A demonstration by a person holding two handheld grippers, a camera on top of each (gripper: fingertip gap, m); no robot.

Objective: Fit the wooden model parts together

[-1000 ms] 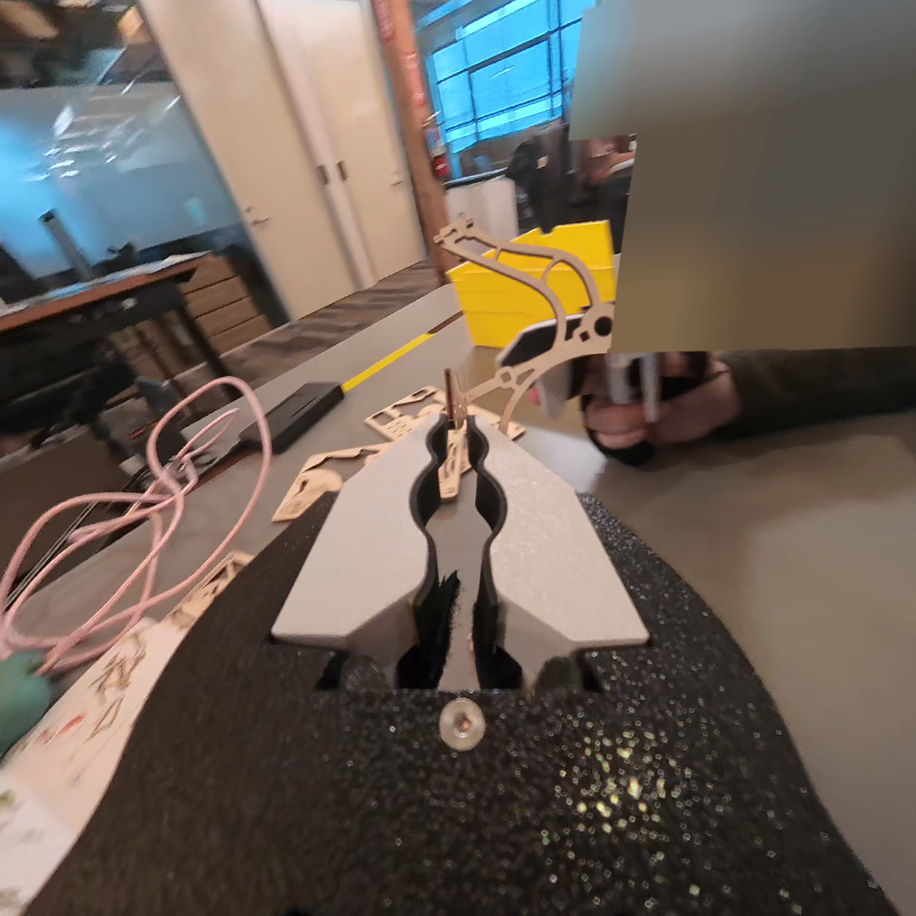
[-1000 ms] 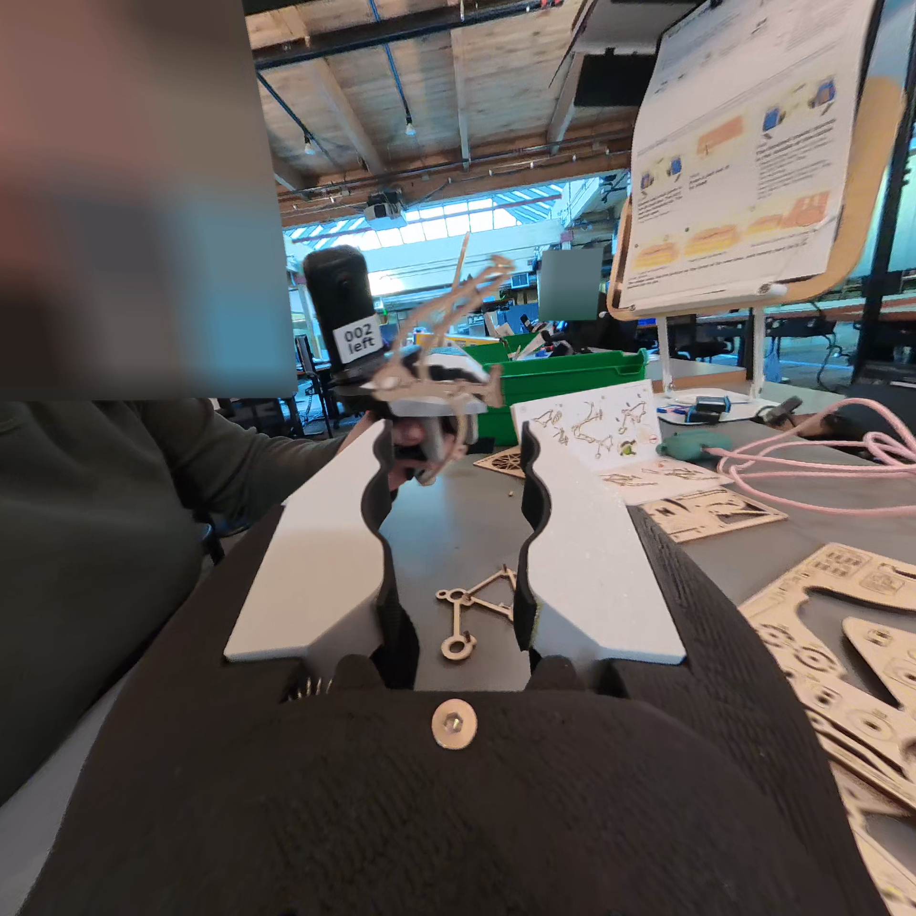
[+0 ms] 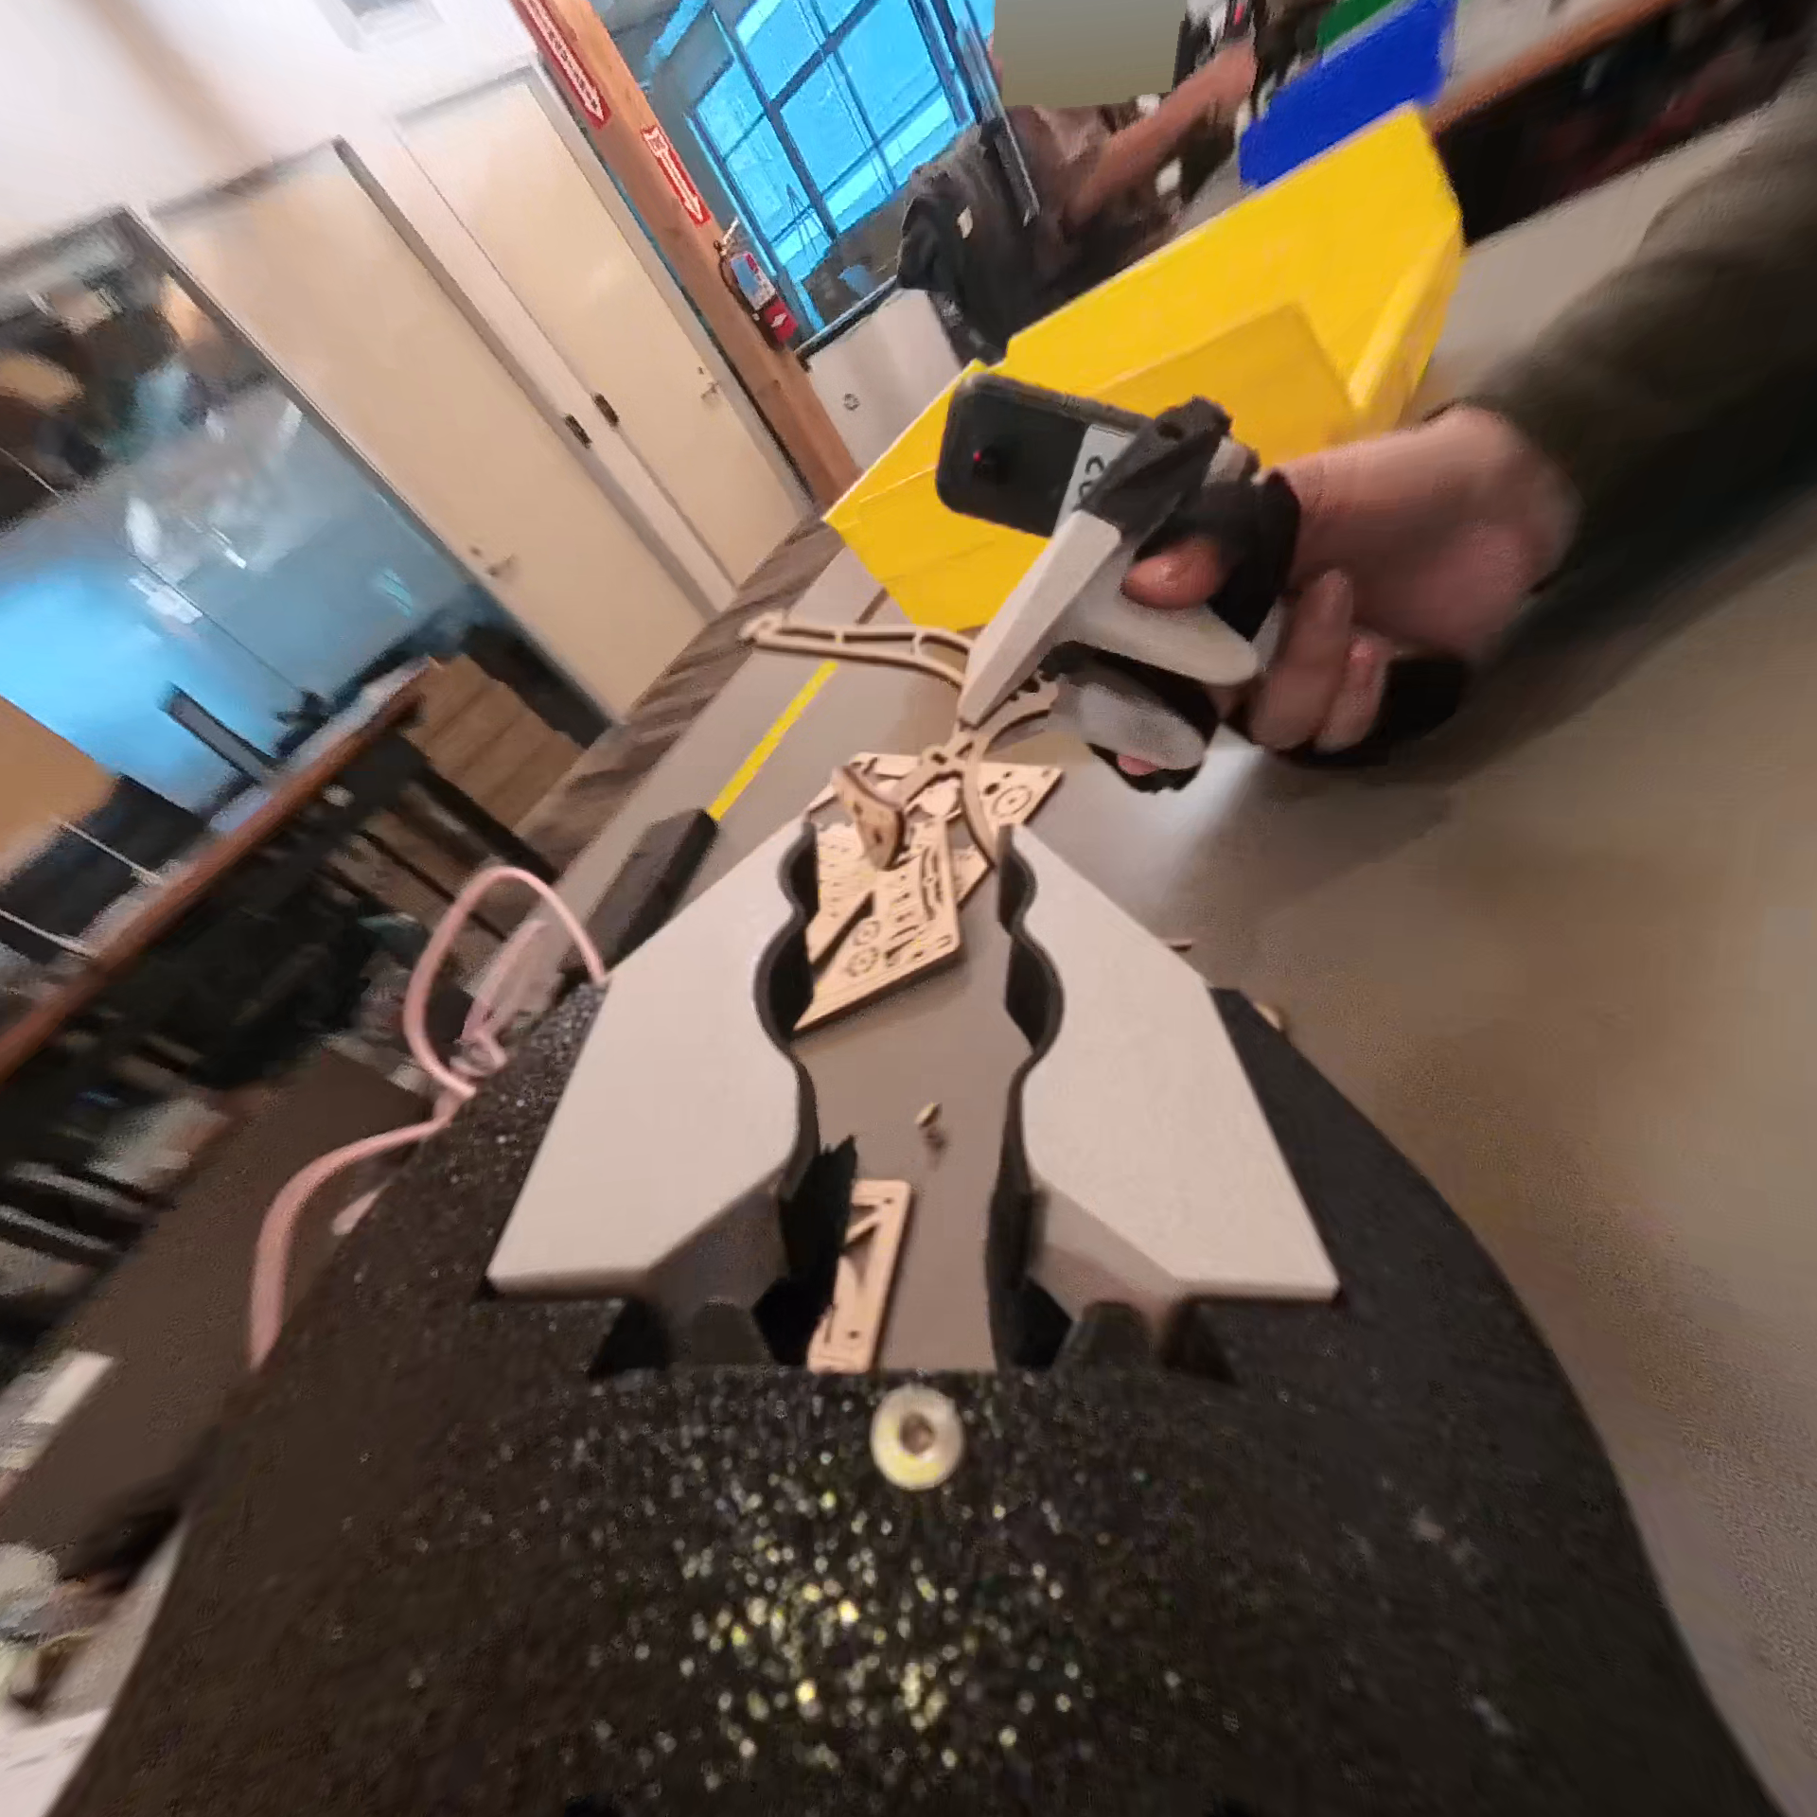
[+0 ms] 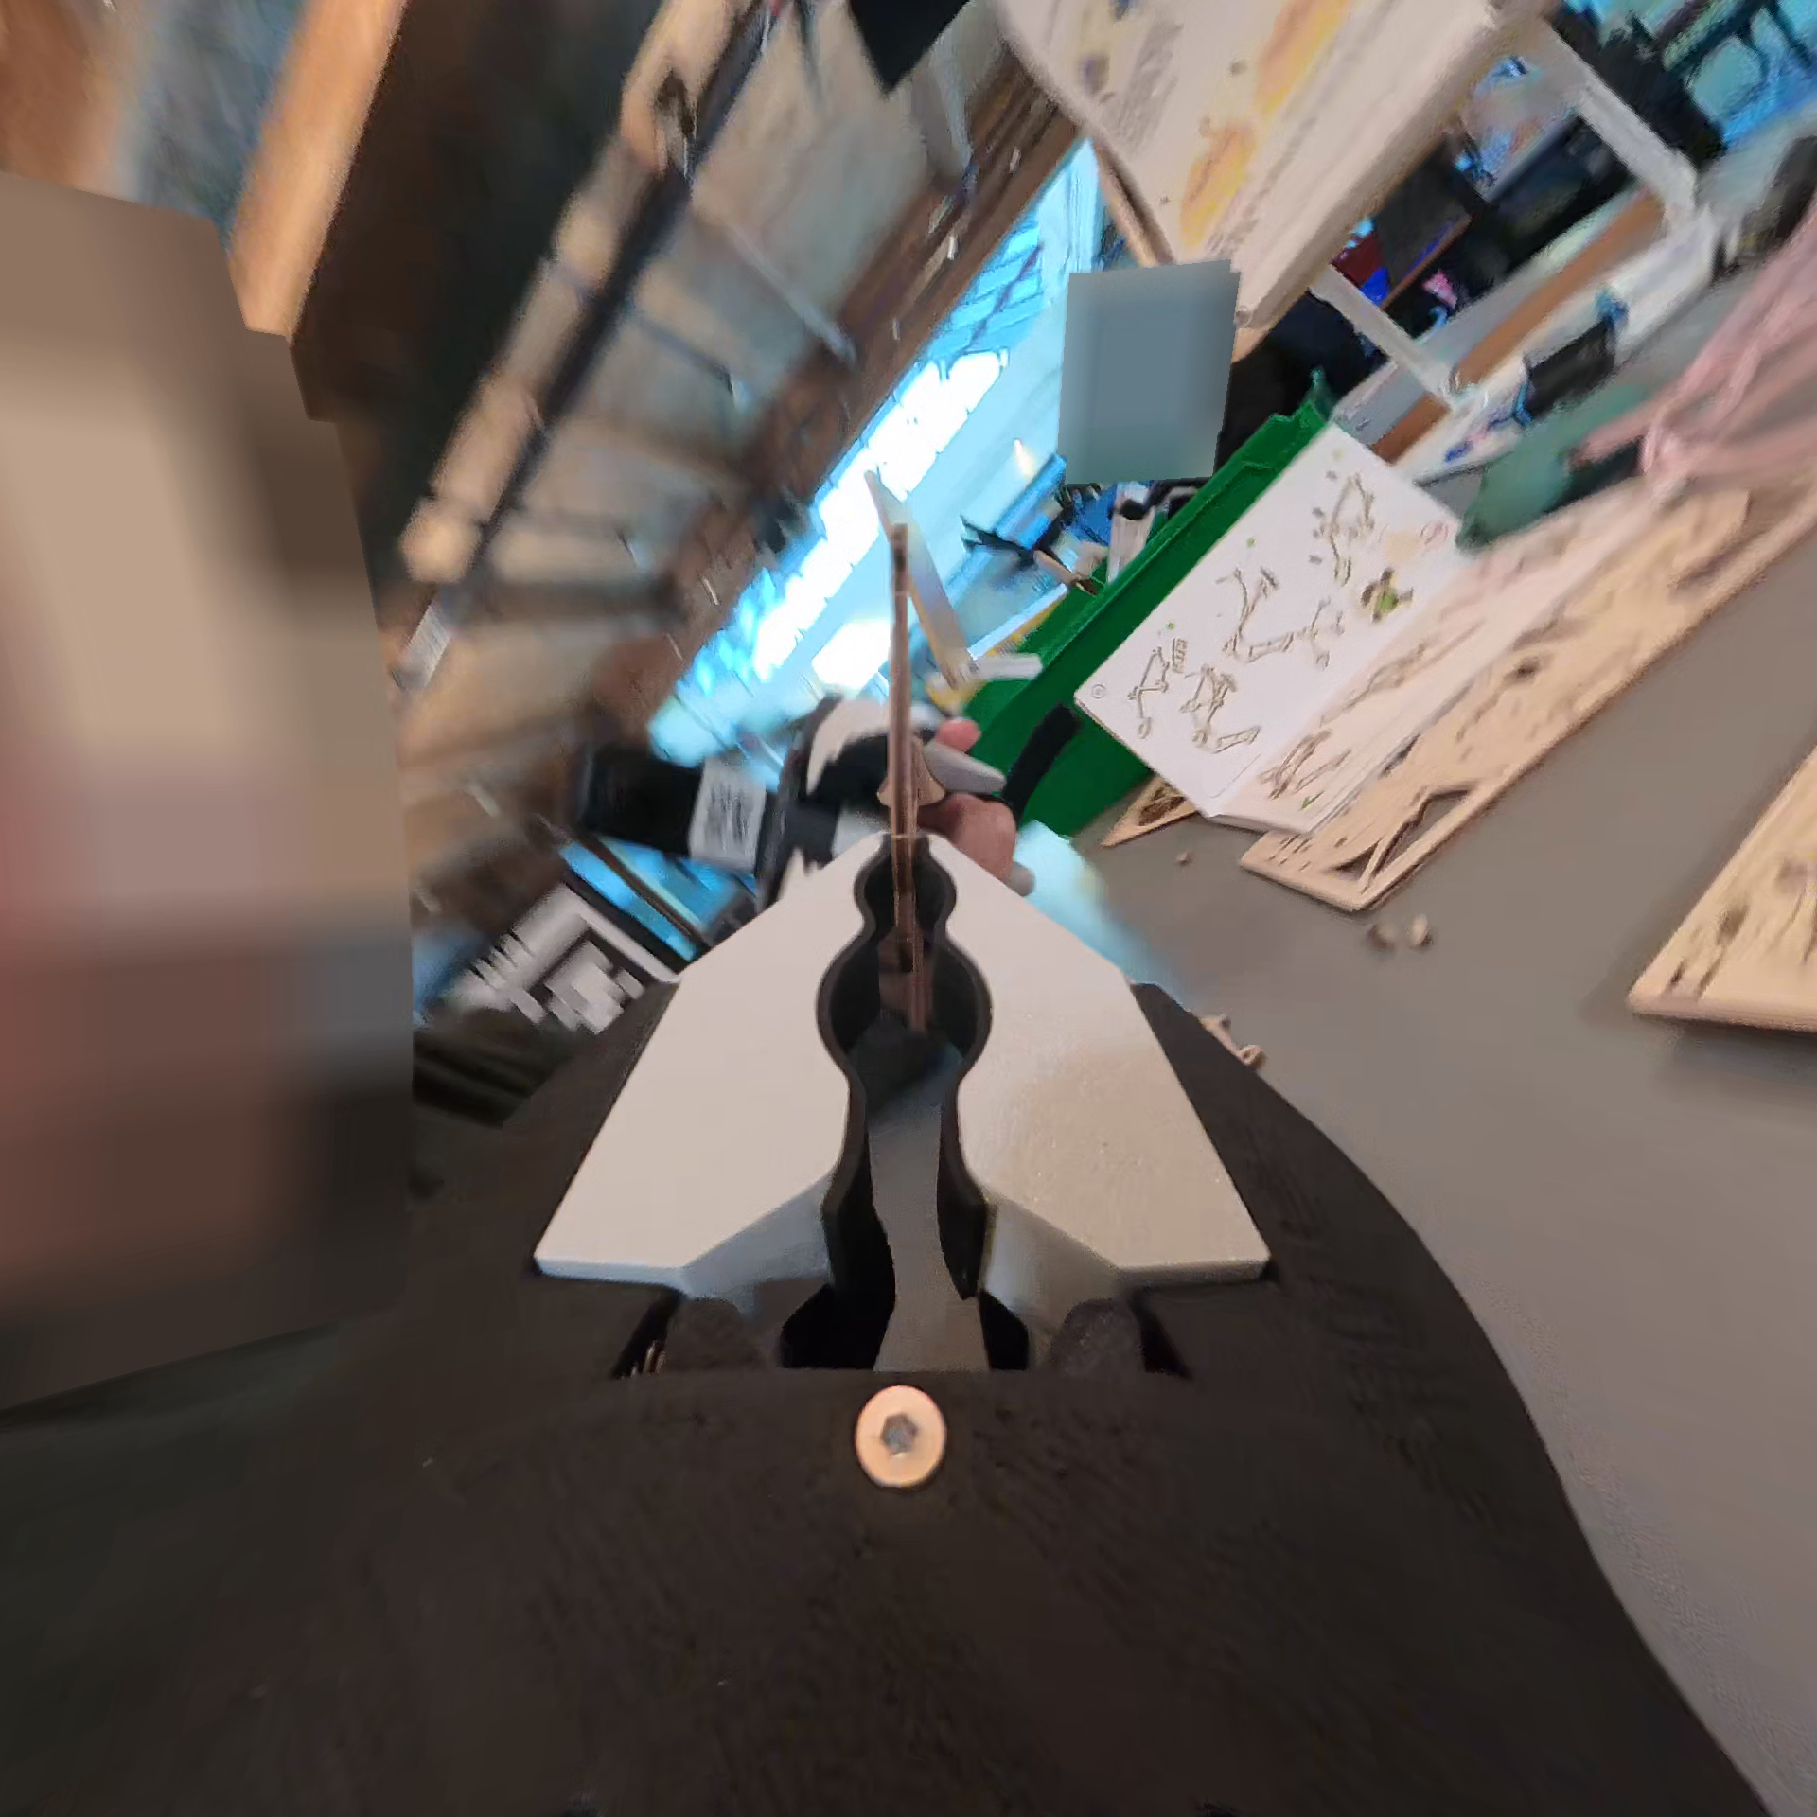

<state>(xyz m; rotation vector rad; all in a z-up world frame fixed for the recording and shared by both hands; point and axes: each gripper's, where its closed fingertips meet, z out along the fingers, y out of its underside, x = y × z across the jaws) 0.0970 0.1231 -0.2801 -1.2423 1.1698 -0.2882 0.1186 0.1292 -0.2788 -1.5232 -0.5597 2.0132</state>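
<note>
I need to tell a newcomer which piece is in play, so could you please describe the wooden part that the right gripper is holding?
Start at the yellow bin; just before it, the right gripper pinches a curved wooden model part. Unlike the wooden sheets lying flat below, it is lifted off the table.

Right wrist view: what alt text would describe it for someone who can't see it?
A grey two-finger gripper pinches a thin flat wooden model piece edge-on, standing upright. Behind it, blurred, a hand holds a second gripper above a grey table with punched wooden part sheets and a green bin.
</note>
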